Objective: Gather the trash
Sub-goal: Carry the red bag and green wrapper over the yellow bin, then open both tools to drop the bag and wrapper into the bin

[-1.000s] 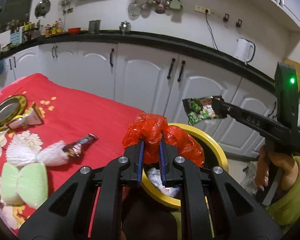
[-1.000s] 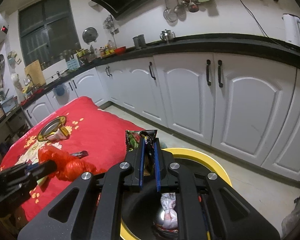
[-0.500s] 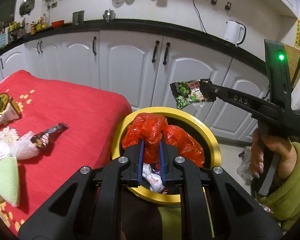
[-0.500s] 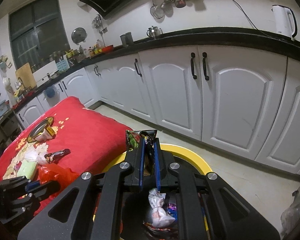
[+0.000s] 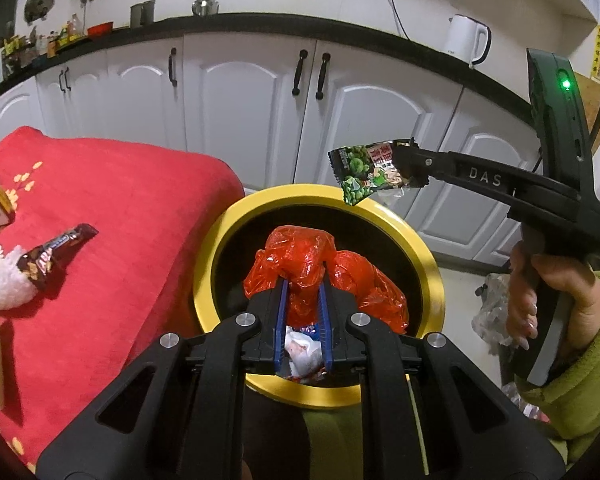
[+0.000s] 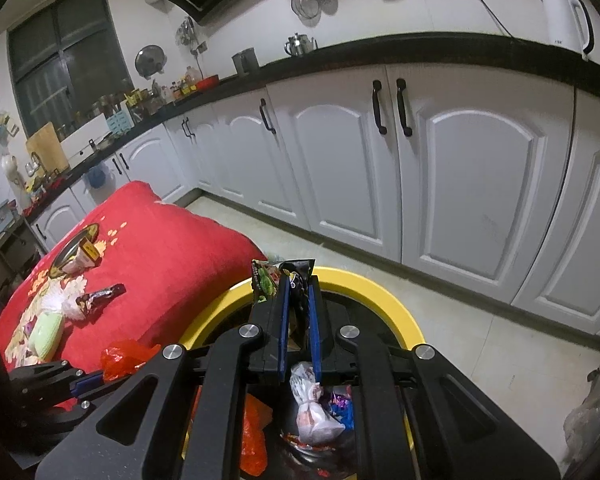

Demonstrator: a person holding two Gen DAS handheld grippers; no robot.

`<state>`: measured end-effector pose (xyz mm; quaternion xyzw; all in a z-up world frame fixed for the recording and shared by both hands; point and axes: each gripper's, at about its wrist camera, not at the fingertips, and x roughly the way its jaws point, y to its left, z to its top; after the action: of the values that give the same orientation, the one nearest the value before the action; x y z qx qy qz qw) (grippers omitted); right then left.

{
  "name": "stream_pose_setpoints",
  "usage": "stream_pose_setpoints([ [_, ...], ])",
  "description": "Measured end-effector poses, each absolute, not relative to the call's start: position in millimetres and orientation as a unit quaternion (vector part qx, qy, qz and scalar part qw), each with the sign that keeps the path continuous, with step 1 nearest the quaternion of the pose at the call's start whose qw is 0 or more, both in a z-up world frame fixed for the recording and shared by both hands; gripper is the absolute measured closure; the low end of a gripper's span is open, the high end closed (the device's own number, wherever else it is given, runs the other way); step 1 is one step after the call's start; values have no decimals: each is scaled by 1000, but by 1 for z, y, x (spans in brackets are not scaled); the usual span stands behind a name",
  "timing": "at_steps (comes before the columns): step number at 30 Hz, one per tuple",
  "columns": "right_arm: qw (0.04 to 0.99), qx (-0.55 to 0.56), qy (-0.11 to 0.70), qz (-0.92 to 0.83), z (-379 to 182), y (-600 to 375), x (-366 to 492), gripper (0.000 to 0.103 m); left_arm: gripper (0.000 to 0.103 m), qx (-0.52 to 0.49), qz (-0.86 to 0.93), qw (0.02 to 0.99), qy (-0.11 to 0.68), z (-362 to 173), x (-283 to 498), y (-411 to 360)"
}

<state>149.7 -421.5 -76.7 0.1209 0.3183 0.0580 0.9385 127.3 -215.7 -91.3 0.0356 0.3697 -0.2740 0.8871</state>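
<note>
My left gripper (image 5: 302, 286) is shut on a crumpled red plastic bag (image 5: 312, 268) and holds it over the mouth of the yellow-rimmed black bin (image 5: 432, 268). My right gripper (image 6: 296, 280) is shut on a green snack wrapper (image 6: 265, 280) above the bin's rim (image 6: 396, 308); the wrapper (image 5: 370, 170) hangs over the bin's far edge in the left wrist view. White wadded paper (image 6: 312, 404) and other wrappers lie inside the bin. A brown candy-bar wrapper (image 5: 54, 254) lies on the red tablecloth (image 5: 132, 216).
On the red cloth are a white puff (image 5: 4, 276), a pale green object (image 6: 48, 330) and a metal dish with a cup (image 6: 76, 250). White cabinets (image 5: 244, 112) stand behind the bin. A clear plastic bag (image 6: 592, 412) lies on the floor at right.
Both grippers have moved right from the table to over the bin, still holding the red bag and the snack wrapper. The left gripper has dipped toward the bin's opening.
</note>
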Motion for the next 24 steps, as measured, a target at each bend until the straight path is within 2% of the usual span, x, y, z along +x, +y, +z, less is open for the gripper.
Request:
stream_pose_setpoints([
  [10,929,134,340,61,-92,-427,156,90,94,23,-270,882,386,-100,140,-219],
  [13,928,138,341,58,-94,-430,157,87,89,19,-269,881,388,-102,142,-219],
  [16,927,142,343,55,-95,-433,157,80,78,11,-267,881,391,-103,143,-216],
  [18,927,145,341,50,-96,-435,157,68,66,5,-265,881,392,-103,143,-214],
  [19,927,147,341,49,-95,-436,157,66,63,2,-263,882,392,-102,144,-212],
  [22,928,147,338,47,-94,-437,156,62,44,-7,-255,885,390,-100,144,-208],
  [24,929,147,336,44,-92,-437,156,55,28,-18,-252,886,389,-98,144,-204],
])
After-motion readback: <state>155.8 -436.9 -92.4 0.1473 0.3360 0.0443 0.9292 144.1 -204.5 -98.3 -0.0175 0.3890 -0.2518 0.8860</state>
